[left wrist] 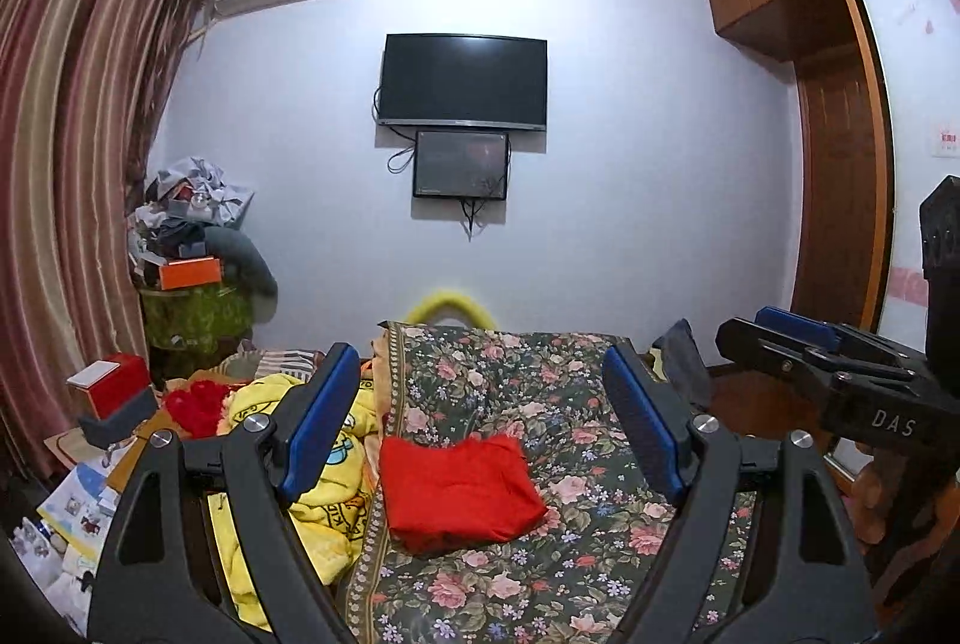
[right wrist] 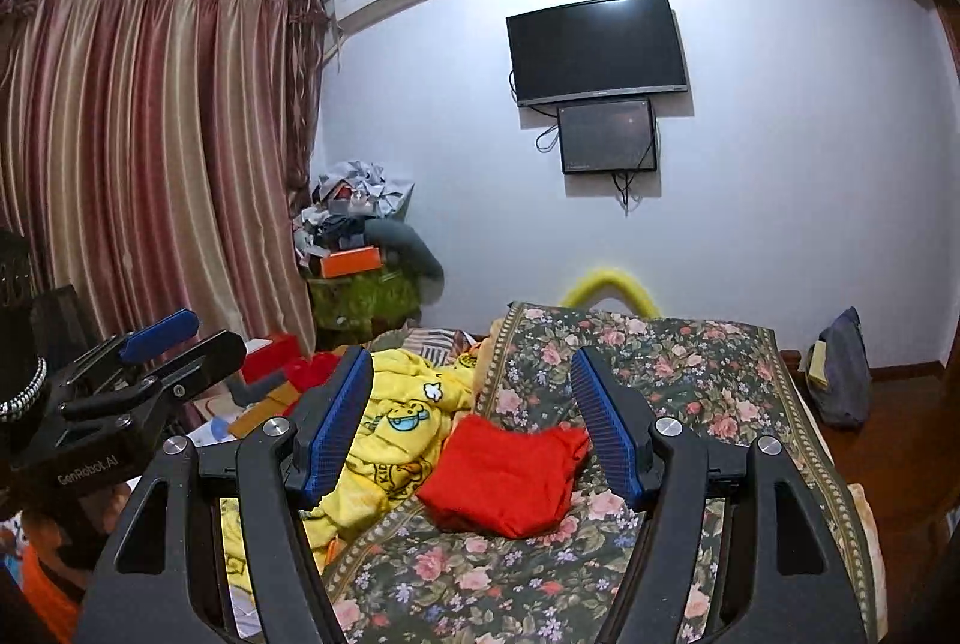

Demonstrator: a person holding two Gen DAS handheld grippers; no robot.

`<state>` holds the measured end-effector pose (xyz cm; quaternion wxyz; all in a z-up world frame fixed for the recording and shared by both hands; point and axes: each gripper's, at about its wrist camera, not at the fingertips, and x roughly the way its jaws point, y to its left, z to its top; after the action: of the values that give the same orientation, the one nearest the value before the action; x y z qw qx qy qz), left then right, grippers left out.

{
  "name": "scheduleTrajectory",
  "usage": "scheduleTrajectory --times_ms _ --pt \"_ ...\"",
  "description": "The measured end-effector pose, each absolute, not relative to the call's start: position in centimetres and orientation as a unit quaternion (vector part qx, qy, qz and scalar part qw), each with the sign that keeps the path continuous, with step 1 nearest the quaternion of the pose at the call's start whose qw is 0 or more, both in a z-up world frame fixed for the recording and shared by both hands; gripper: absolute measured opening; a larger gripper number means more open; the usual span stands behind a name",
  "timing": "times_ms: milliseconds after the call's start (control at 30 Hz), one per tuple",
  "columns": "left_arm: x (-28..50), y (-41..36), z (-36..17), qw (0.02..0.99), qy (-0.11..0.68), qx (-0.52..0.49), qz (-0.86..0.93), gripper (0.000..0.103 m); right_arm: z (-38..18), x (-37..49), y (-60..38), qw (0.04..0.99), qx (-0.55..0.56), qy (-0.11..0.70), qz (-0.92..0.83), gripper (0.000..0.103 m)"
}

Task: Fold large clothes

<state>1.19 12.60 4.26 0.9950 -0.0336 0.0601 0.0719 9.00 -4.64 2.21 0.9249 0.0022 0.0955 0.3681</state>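
Showing red garment [left wrist: 459,488] already folded mid-bed [left wrist: 600,554]; your left hand-held gripper [left wrist: 480,416] & right hand-held gripper [right wrist: 471,416] gape empty; yellow garment [right wrist: 390,440] unfolded at left edge.

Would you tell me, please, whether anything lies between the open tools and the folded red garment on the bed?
Nothing visible does. The red garment lies alone on the floral bedspread, straight ahead of the left tool and right tool, both open and empty. The yellow blanket sits off to its left.

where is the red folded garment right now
The red folded garment lies on the floral bedspread, seen low and central in both wrist views, just right of the yellow cartoon blanket and touched by neither hand-held gripper.
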Motion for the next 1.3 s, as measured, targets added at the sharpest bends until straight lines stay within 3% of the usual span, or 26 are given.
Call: scheduleTrajectory --times_ms 133,233,300,400,1300 --pt "0.9 12.6 3.9 0.994 0.064 -0.042 0.077 0.091 2.1 8.6 -4.5 0.93 -0.011 0.086 0.357 0.067" --pt "0.8 12.9 3.5 0.993 0.068 -0.053 0.085 0.096 2.1 8.5 -4.8 0.932 -0.006 0.088 0.352 0.084" --pt "0.7 12.9 3.3 0.992 0.071 -0.057 0.092 0.1 1.9 8.5 -5.1 0.935 -0.002 0.084 0.345 0.087" --pt "0.5 13.0 3.0 0.991 0.073 -0.066 0.095 0.1 1.9 8.3 -5.0 0.94 -0.012 0.081 0.332 0.102" --pt "0.2 13.3 2.4 0.988 0.08 -0.07 0.108 0.101 1.5 7.7 -5.3 0.94 -0.024 0.089 0.329 0.103"
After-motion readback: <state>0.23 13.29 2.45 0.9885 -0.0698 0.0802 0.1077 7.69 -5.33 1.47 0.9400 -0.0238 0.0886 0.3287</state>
